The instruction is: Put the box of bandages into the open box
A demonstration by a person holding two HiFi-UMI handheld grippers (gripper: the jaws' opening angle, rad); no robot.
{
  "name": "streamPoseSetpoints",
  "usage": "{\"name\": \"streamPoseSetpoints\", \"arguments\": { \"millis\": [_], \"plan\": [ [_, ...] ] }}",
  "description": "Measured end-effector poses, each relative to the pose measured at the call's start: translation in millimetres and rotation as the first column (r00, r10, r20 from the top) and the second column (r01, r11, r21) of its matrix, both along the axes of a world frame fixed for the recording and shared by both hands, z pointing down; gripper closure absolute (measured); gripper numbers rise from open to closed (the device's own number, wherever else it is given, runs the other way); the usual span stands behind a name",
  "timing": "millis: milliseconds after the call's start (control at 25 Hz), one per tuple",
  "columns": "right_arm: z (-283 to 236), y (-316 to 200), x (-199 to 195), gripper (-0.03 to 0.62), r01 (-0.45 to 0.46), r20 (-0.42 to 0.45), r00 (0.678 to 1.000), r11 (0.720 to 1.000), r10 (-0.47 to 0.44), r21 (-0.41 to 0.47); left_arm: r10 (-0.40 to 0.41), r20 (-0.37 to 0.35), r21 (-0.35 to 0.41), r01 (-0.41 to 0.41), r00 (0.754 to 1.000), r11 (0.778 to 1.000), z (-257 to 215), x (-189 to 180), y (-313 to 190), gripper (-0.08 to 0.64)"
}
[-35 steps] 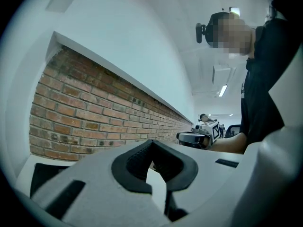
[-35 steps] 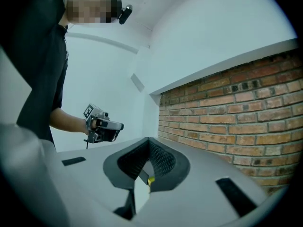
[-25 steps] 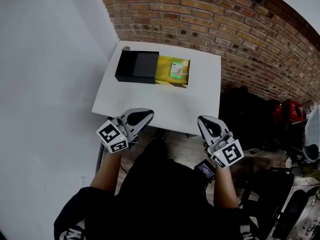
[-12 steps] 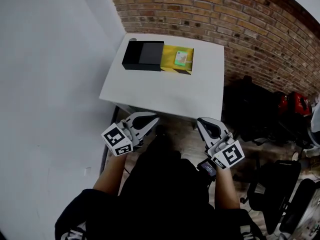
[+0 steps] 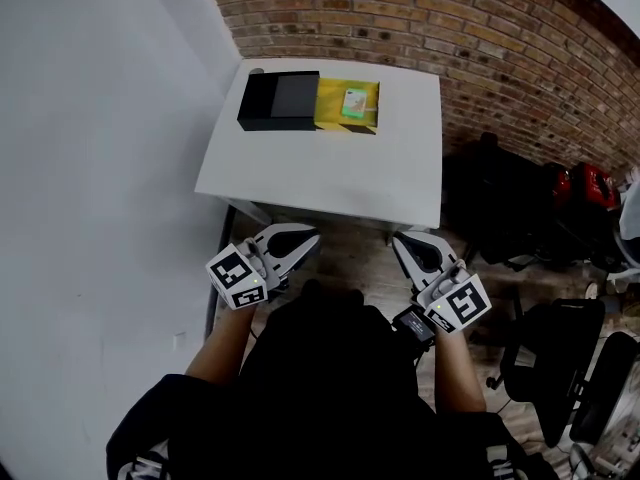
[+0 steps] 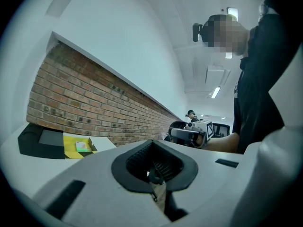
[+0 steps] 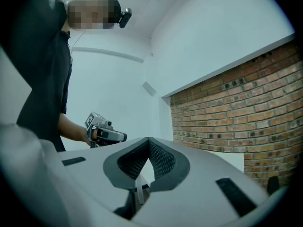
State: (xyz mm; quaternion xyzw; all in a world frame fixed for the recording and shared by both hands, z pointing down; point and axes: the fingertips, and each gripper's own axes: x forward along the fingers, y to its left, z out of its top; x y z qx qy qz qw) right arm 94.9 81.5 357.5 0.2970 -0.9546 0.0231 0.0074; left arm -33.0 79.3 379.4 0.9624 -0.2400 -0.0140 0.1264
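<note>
The box of bandages [image 5: 354,101], small and green-and-white, lies inside the open yellow box [image 5: 365,121] at the far side of the white table [image 5: 330,173]; it also shows in the left gripper view [image 6: 82,146]. A black box [image 5: 278,101] adjoins the yellow one on its left. My left gripper [image 5: 306,237] and right gripper [image 5: 401,241] hang close to my body, short of the table's near edge, both shut and empty. Each gripper view shows its jaws meeting: left gripper [image 6: 152,142], right gripper [image 7: 148,140].
A brick wall [image 5: 470,38] runs behind and to the right of the table; a white wall [image 5: 90,138] stands to the left. Dark bags [image 5: 500,218] and a red item [image 5: 590,183] sit on the floor to the right, and office chairs [image 5: 560,368] stand at the lower right.
The table has drawn away from me; both grippers, which overlapped its near edge, now sit below it. Their jaws stay shut.
</note>
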Motion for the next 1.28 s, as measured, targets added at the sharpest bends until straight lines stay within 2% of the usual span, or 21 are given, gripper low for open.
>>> {"name": "streamPoseSetpoints", "arguments": {
  "millis": [440,960,1280],
  "plan": [
    [0.7,-2.6,-30.1,0.586,-0.027,-0.028,0.999,1.000,0.027,-0.003,0.080,-0.016,0.026,-0.080,0.997,0.996,-5.4,-15.8,-12.3,0.546],
    [6.4,-18.2,-61.1,0.586,-0.033,-0.034,0.999,0.999,0.033,-0.009,0.097,-0.024,0.039,-0.096,0.995,0.995,-6.6,-35.8,-31.5,0.546],
    [14.7,-13.1,-68.3,0.587,0.034,-0.050,0.998,0.999,-0.035,-0.020,0.114,-0.025,0.018,-0.114,0.993,0.993,1.4,-31.6,-35.0,0.546]
  ]
}}
